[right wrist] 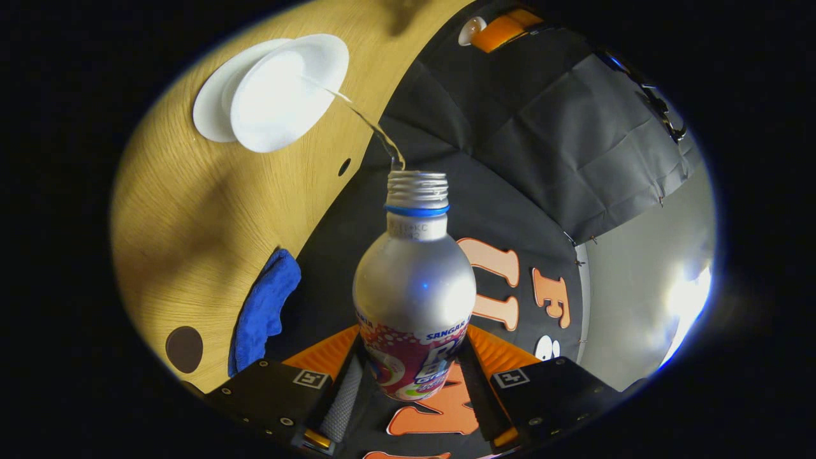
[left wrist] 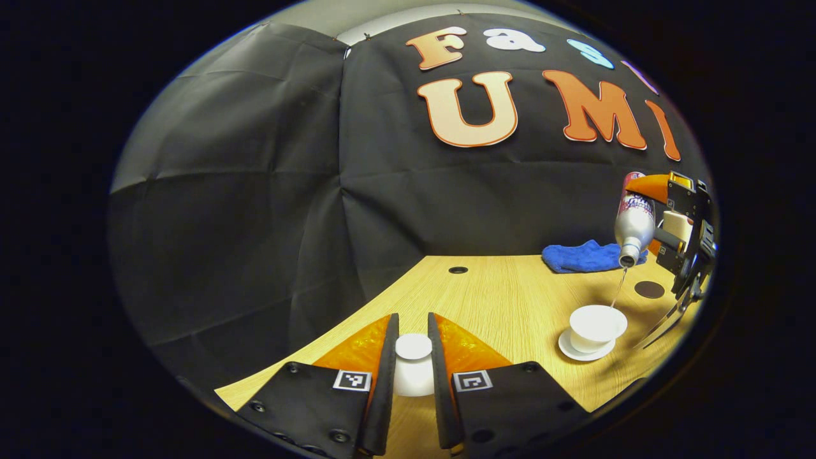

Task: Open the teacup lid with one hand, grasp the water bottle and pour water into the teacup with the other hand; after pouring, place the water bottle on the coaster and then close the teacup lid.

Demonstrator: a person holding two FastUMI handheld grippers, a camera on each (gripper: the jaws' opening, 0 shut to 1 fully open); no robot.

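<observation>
The right claw (right wrist: 411, 376) clamps a smooth metal bottle (right wrist: 414, 287) tipped above the round white teacup (left wrist: 596, 326) on the wood-grain desk (left wrist: 503, 306), while the left claw (left wrist: 413, 357) pinches the domed white lid (left wrist: 413, 364).

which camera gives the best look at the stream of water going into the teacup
The right gripper view: the water stream runs unbroken from the water bottle mouth into the teacup. The left gripper view shows it far off as a thin thread.
</observation>
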